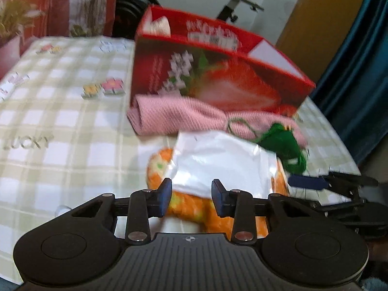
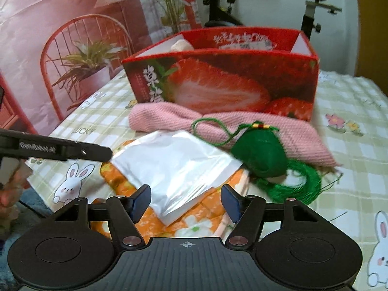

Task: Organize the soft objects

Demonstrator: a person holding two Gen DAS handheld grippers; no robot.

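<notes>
packet: flat white glossy plastic packet [image 2: 174,167] lies on top of the folded orange floral cloth [image 2: 194,220], near edge of the bed. Judged light, thin, floppy, slick film; likely to slide off the cloth if nudged sideways.
grip point (packet): near corner or near edge, pinched flat; the film may crinkle and slip, so bite deep rather than at the tip.
orange cloth: soft, folded in layers, mostly hidden under the packet. Would take a bunched fold at its near edge; layers may separate.
pink towel: rolled pink ribbed knit towel [image 2: 169,118] lies along the foot of the box, touching it. Soft, bulkier; grab mid-roll.
green pouch: small green fabric pouch with cord and tassel [image 2: 259,155] rests against the towel, just right of the packet. Loose cords [image 2: 298,184] could snag.
box: red cardboard box with strawberry print [image 2: 218,82], open top, stands behind the pile on the checked bedsheet [image 2: 339,121]. One pale soft item [image 2: 181,44] shows above the rim at the left end; rest of the inside hidden.
left tongs [image 1: 191,197]: part open, nothing gripped, straddling the packet's near edge over the orange cloth; contact unclear.
right tongs [image 2: 186,203]: wider apart, empty, hovering at the packet's near corner.
</notes>
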